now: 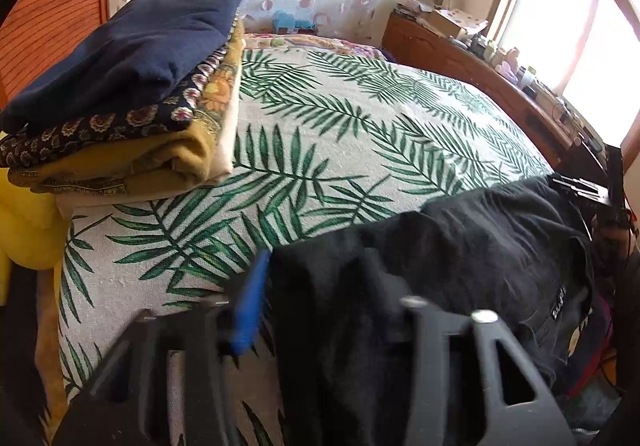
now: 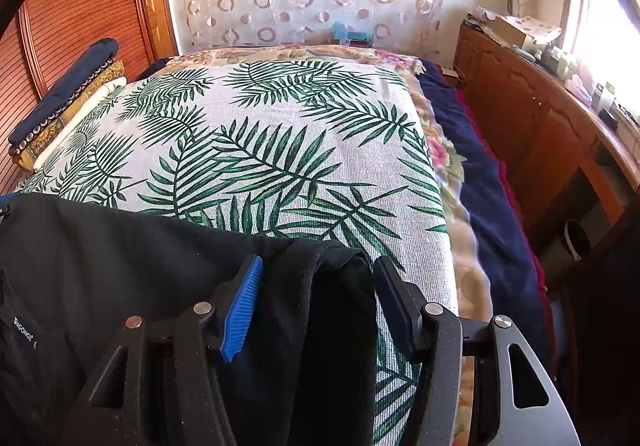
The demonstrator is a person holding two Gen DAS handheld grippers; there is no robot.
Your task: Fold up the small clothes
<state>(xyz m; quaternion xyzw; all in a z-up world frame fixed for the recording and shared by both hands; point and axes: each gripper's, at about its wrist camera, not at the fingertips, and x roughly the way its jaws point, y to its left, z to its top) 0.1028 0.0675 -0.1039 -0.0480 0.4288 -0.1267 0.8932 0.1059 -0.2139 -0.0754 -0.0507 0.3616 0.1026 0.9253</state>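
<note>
A black garment [image 1: 460, 246] with a small white label hangs stretched between my two grippers above the near edge of the bed; it also shows in the right wrist view [image 2: 120, 246]. My left gripper [image 1: 320, 306] has the cloth bunched between its jaws, with the blue pad [image 1: 250, 310] at the cloth's left edge. My right gripper [image 2: 316, 306] holds the garment's other end between its blue pad [image 2: 242, 310] and its black pad [image 2: 396, 306]. The jaws stand wide, packed with cloth.
The bed has a white cover with green palm leaves [image 2: 280, 134]. A stack of folded clothes [image 1: 120, 86], navy on top and yellow below, sits at the left by the wooden headboard [image 2: 80, 6]. A wooden cabinet [image 2: 540, 106] with clutter runs along the right under a window.
</note>
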